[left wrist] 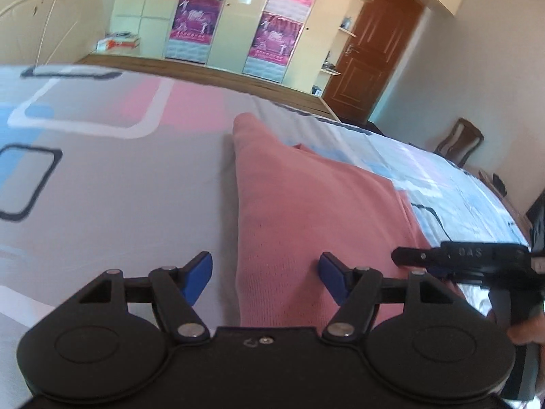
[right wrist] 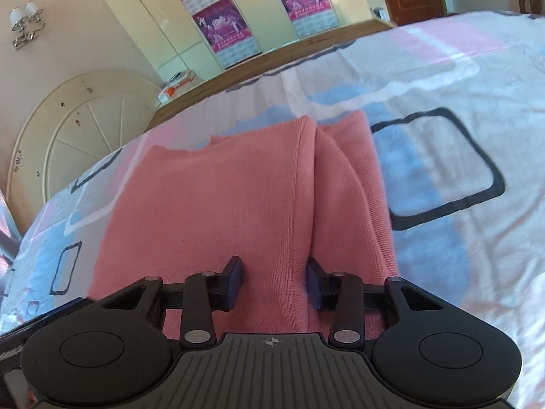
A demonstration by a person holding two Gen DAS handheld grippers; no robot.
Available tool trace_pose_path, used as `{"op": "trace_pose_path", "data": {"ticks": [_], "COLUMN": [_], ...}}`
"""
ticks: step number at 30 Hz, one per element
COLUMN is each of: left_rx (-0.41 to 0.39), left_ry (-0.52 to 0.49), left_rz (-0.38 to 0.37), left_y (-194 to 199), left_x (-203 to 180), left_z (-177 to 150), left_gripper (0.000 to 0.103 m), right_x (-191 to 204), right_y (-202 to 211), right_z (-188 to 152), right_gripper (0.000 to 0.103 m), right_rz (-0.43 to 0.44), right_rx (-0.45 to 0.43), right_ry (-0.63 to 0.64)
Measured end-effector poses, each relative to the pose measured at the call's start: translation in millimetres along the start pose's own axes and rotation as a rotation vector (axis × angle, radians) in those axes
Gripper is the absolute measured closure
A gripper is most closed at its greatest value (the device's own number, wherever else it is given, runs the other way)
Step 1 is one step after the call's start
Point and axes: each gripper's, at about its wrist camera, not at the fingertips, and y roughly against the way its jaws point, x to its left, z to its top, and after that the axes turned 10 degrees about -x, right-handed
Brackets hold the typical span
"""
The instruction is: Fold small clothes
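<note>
A pink knit garment point(left wrist: 306, 204) lies folded on the patterned bed sheet point(left wrist: 119, 177). My left gripper point(left wrist: 265, 279) is open, its blue pads straddling the garment's near left edge. My right gripper point(right wrist: 274, 281) is open over the garment point(right wrist: 221, 204) near a raised seam fold, with cloth between its pads. The right gripper also shows in the left wrist view point(left wrist: 408, 259), low over the garment's right side.
The bed sheet point(right wrist: 460, 136) spreads all around with blue, pink and black squares. A round cream headboard point(right wrist: 78, 126) stands at one end. Beyond the bed are cream wardrobes with purple posters point(left wrist: 194, 17), a brown door point(left wrist: 371, 54) and a wooden chair point(left wrist: 460, 143).
</note>
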Motion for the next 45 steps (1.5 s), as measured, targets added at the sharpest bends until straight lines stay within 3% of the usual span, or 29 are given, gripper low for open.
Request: {"op": "trace_pose_path", "data": {"ticks": [3,5,12,13,14,18,23,26,28,30,31,33,35,45], "left_rx": [0.006,0.010,0.019,0.019,0.020,0.016,0.009,0.012,0.028,0.027,0.029,0.033,0.037,0.044], "left_ry": [0.004,0.003,0.003,0.000,-0.002,-0.012,-0.010,-0.026,-0.048,-0.044,-0.044,-0.053,-0.056,-0.047], "left_rz": [-0.002,-0.004,0.001,0.001,-0.001,-0.022,-0.032,-0.003,0.015,0.015,0.015,0.016,0.014,0.002], "left_y": [-1.1,0.0,-3.2,-4.0,-4.3,-4.0,-5.3,-9.1,-14.0,-13.6,-13.6,-14.1,-13.7,-11.7], "left_x": [3.7,3.0,2.3,0.4,-1.0,-11.0,-24.6,-27.2,-28.9,-27.6,-27.3,-27.9,-26.9,-22.7], "left_z": [-3.2,-5.6,-11.2,-10.7,-9.9,-5.3,-3.8,-9.2,-12.9,-12.9,-12.3,-11.7,-10.7,-9.1], "left_gripper": [0.033,0.033,0.031,0.031,0.032,0.032,0.028,0.027,0.027,0.027,0.026,0.025,0.025,0.025], "right_x": [1.3,3.0,2.6,4.7,7.3,14.3,7.9,-3.1,-21.5,-26.8,-27.3,-27.4,-23.5,-12.1], "right_y": [0.5,2.0,-11.4,-9.4,-6.3,17.5,41.3,47.8,40.9,47.6,51.7,58.4,63.9,77.4], "right_z": [1.6,3.1,0.4,1.3,3.1,13.2,20.9,19.5,17.4,14.2,13.5,12.8,8.9,-23.3], "right_gripper": [0.063,0.073,0.078,0.090,0.092,0.094,0.100,0.103,0.103,0.103,0.101,0.085,0.043,0.043], "right_rz": [0.040,0.064,0.050,0.043,0.037,0.009,-0.062,-0.178,-0.143,-0.131,-0.103,-0.051,-0.031,0.017], "right_rx": [0.016,0.014,0.031,0.030,0.021,-0.057,-0.089,-0.116,-0.057,-0.072,-0.072,-0.059,-0.050,0.042], "right_ry": [-0.005,-0.006,0.015,0.029,0.048,0.111,0.186,0.239,0.141,0.083,0.064,0.027,0.024,-0.017]}}
